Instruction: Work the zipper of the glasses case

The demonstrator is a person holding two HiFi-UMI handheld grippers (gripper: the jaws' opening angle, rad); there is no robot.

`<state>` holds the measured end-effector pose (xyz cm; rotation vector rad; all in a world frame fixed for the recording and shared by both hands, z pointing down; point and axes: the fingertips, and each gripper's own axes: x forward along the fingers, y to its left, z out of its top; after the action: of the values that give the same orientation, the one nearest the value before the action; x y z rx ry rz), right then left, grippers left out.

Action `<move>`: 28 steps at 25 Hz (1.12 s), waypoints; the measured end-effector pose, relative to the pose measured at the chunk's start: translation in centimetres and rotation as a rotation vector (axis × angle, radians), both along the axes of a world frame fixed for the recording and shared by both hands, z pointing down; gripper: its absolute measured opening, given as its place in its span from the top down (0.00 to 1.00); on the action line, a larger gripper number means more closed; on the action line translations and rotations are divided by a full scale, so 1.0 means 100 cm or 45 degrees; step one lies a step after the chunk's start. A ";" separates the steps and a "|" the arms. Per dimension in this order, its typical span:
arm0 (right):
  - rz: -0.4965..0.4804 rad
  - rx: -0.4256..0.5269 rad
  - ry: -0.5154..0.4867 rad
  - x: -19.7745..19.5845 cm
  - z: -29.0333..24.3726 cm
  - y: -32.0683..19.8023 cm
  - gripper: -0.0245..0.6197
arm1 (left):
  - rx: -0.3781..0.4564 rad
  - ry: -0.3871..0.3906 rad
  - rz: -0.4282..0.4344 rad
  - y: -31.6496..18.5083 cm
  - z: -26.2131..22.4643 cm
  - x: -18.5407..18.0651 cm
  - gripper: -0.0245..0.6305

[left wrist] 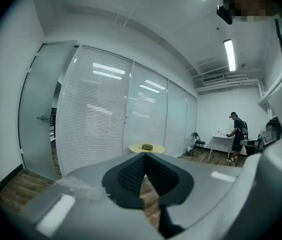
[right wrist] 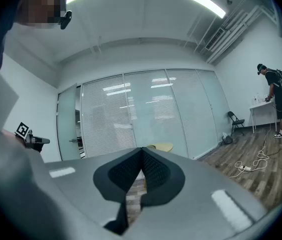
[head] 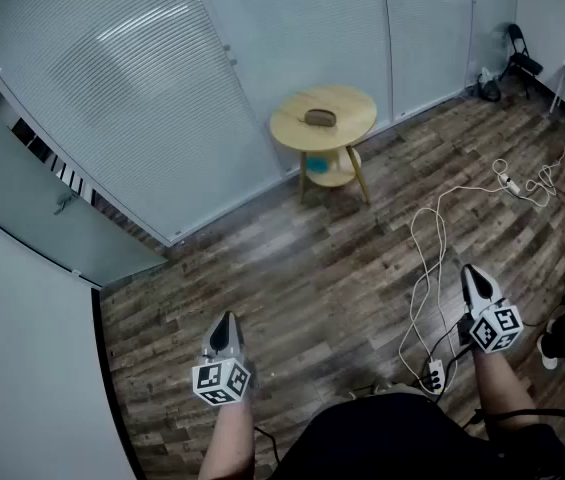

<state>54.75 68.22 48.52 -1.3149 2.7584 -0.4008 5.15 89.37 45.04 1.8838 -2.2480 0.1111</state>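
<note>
**Approach stage: both tools shut and empty, case well out of reach**

- Glasses case (head: pixel 320 118): a small dark oval lying flat on the round wooden surface (head: pixel 292 128), a little toward 10 o'clock of its centre. It sits at about 12 o'clock from the wearer, across a wide stretch of plank floor (head: pixel 292 268). It is too small in every view to tell whether the zipper is open or closed.
- Left hand-held gripper (head: pixel 225 318): at 7 o'clock in the head view, held low and close to the body. Its own view shows the jaws pressed together with nothing between them, and the case shows just above their tips. The tool seems aimed at the target as a sighting line.
- Right hand-held gripper (head: pixel 470 270): at 4 o'clock in the head view, jaws likewise together and empty. It points roughly level toward the glass partition (head: pixel 162 88), with the surface's edge just over its tips.
- Both tools look carried in a neutral, closed posture for walking, not for grasping. Judged from this, no zipper work has begun.
- A white cable (head: pixel 420 258) and a power strip (head: pixel 433 375) lie on the floor at 1 to 2 o'clock of the wearer, near the right tool. This is a likely trip hazard on the way in.
- A lower shelf (head: pixel 334 176) under the surface holds a blue object (head: pixel 317 163), which plays no part in the task.
- Another person (left wrist: pixel 238 134) stands at a far desk, well apart.
</note>
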 end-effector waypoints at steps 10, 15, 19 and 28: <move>0.013 -0.052 -0.039 0.029 0.017 -0.014 0.96 | -0.015 -0.003 -0.052 0.004 -0.002 0.014 0.96; -0.021 -0.060 -0.053 0.035 0.022 -0.018 0.96 | -0.020 -0.002 -0.056 0.004 -0.001 0.034 0.96; -0.062 -0.053 -0.041 0.039 0.034 -0.020 0.96 | -0.045 -0.015 -0.045 0.001 0.012 0.049 0.96; 0.053 -0.111 0.013 0.046 0.060 -0.057 0.96 | -0.089 0.030 0.025 -0.066 0.039 0.026 0.96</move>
<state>59.34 62.49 54.50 -1.3941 2.7459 -0.5185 7.72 82.74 48.91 1.8620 -2.1816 0.1679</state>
